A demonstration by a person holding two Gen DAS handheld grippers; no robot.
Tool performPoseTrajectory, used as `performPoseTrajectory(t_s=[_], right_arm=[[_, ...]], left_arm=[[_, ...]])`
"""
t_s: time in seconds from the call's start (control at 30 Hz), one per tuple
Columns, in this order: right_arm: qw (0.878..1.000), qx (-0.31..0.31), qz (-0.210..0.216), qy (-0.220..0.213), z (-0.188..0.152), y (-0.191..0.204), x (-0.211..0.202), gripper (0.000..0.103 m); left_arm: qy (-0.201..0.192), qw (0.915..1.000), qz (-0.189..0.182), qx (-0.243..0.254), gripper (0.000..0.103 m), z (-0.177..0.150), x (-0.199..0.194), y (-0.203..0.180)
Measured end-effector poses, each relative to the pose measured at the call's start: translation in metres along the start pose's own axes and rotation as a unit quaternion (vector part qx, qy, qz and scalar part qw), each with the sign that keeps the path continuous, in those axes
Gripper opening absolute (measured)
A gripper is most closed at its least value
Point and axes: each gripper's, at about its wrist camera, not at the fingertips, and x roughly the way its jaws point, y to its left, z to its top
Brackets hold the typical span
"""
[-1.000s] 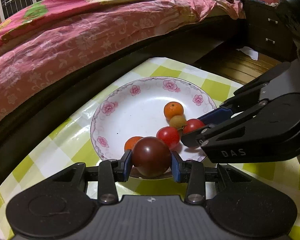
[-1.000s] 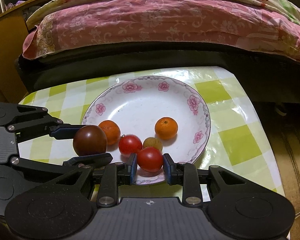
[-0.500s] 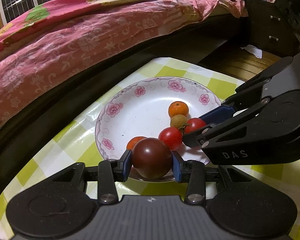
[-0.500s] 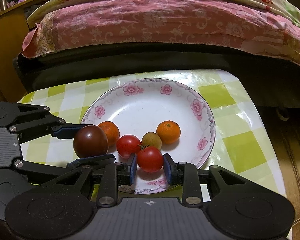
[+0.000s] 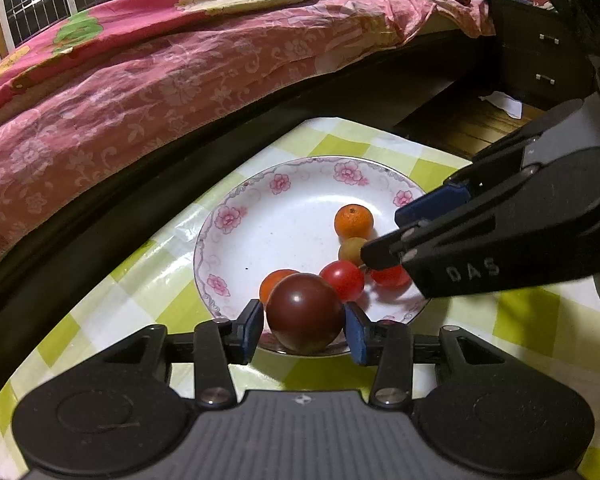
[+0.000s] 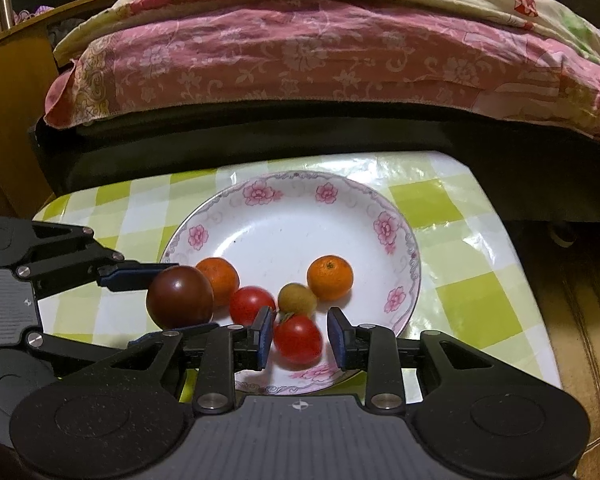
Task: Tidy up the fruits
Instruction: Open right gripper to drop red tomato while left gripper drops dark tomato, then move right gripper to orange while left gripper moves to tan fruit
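Note:
A white plate (image 5: 284, 236) (image 6: 284, 232) with pink flowers sits on the green checked table. My left gripper (image 5: 304, 330) is shut on a dark red tomato (image 5: 305, 312) (image 6: 179, 297) over the plate's near rim. My right gripper (image 6: 298, 338) is open, its jaws apart around a small red tomato (image 6: 298, 340) (image 5: 390, 276) that lies loose in the plate. Also in the plate are another red tomato (image 6: 252, 305) (image 5: 343, 280), two oranges (image 6: 330, 277) (image 6: 219, 280) and a small yellow-green fruit (image 6: 297, 299).
A bed with a pink floral cover (image 5: 160, 68) (image 6: 320, 48) runs right behind the table. A dark drawer cabinet (image 5: 540, 60) stands at the far right. The table's edge (image 6: 512, 248) drops to a wooden floor on the right.
My right gripper has opened and let go of the small red tomato, which now lies in the plate. My left gripper still holds the dark tomato.

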Motion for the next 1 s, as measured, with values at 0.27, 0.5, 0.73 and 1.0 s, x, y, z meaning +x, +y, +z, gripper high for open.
performPoseTrajectory(t_s=[0.27,0.5,0.73,1.0], right_arm=[[1.0,0.005,0.002,-0.017,0.004,-0.001,-0.011,0.031],[1.0,0.007,0.002,-0.024,0.004,-0.003,-0.019,0.031],[1.0,0.01,0.014,-0.011,-0.003,0.002,-0.028,0.031],[0.999,-0.012,0.039,0.007,-0.016,0.02,-0.042,0.031]], left_arm=[[-0.007,1.0,-0.002,-0.003,0.052,-0.001,-0.008,0.002],[-0.011,0.9998,-0.011,-0.013,0.052,-0.005,-0.024,0.006],[-0.006,0.9995,-0.023,-0.019,0.053,-0.014,-0.043,0.01],[0.036,0.9966,-0.066,-0.032,0.053,-0.044,-0.058,0.012]])
